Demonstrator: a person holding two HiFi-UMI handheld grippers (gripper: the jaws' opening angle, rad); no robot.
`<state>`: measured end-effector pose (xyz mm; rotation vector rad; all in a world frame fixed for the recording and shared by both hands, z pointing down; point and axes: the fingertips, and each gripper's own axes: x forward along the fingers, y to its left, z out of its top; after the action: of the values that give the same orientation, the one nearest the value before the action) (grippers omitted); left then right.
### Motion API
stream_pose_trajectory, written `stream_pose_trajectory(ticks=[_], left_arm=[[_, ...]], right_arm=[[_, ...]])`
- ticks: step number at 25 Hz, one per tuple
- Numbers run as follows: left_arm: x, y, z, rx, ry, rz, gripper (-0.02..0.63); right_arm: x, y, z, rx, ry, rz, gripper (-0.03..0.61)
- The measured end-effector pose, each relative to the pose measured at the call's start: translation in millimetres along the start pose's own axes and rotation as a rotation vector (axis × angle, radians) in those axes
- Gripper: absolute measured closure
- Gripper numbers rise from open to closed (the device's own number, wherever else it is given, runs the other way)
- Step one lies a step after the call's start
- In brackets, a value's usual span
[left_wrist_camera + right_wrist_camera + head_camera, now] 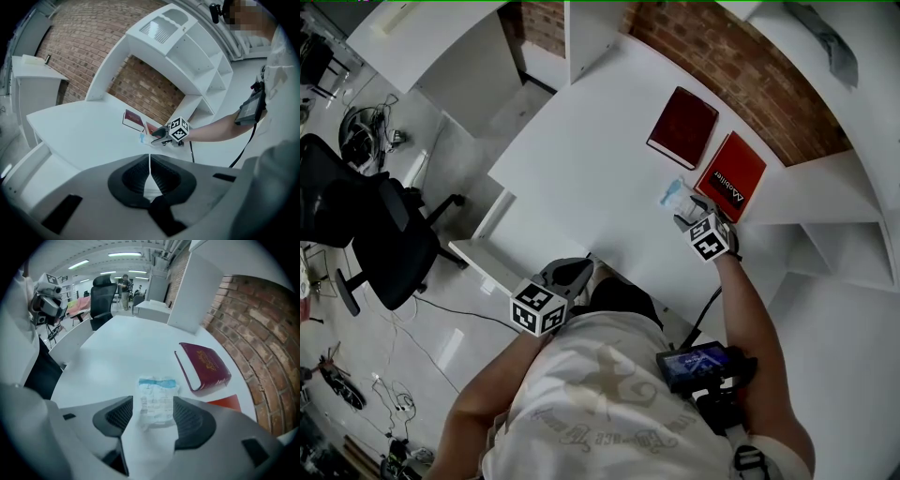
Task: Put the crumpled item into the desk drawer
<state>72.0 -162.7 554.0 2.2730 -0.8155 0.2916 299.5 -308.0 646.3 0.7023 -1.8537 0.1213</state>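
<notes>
The crumpled item [672,196] is a white and blue packet [157,398] lying on the white desk [581,169], just in front of two books. My right gripper [682,206] reaches over the desk, and its jaws stand apart on either side of the packet [142,138]. The right gripper [151,414] is open, its pads close beside the packet without squeezing it. My left gripper [579,269] hangs at the desk's near edge by my body. This left gripper [150,174] is shut with nothing between its pads. A low white part [478,251] juts out at the desk's left front; I cannot tell whether it is the drawer.
A dark red book [682,127] and a brighter red one [731,176] lie by the brick wall behind the packet. White shelves [839,248] stand to the right. A black office chair [380,234] stands on the floor to the left, with cables around it.
</notes>
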Motion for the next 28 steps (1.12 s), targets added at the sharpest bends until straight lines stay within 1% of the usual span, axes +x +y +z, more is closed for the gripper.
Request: stream_pose_trajectory(ticks=[2, 4, 9, 13, 14, 16, 21, 28], left_arm=[[0.2, 1.4, -0.2, -0.005, 0.002, 0.006, 0.586], [0.3, 2.1, 0.0, -0.01, 0.004, 0.012, 0.586], [5.0, 2.6, 1.1, -0.018, 0.007, 0.023, 0.586], [9.5, 0.4, 1.8, -0.018, 0.018, 0.026, 0.586], [10.2, -0.2, 1.5, -0.018, 0.02, 0.026, 0.586], [11.1, -0.2, -0.1, -0.019, 0.024, 0.031, 0.586], [9.5, 0.4, -2.5, -0.022, 0.024, 0.043, 0.586], [2.4, -4.3, -3.7, -0.016, 0.008, 0.053, 0.586]], right_arm=[[5.1, -4.7, 0.3, -0.035, 0.024, 0.036, 0.308], [10.3, -10.2, 0.2, -0.038, 0.043, 0.067, 0.29], [24.0, -17.4, -4.1, 0.011, 0.072, 0.15, 0.229], [31.5, -10.3, -13.1, 0.027, 0.125, 0.266, 0.218], [33.0, -9.3, -14.5, 0.027, 0.136, 0.283, 0.217], [36.5, -10.7, -15.9, 0.02, 0.148, 0.287, 0.218], [42.3, -14.1, -19.5, -0.009, 0.17, 0.255, 0.219], [35.1, -10.7, -14.9, -0.022, 0.166, 0.249, 0.229]])
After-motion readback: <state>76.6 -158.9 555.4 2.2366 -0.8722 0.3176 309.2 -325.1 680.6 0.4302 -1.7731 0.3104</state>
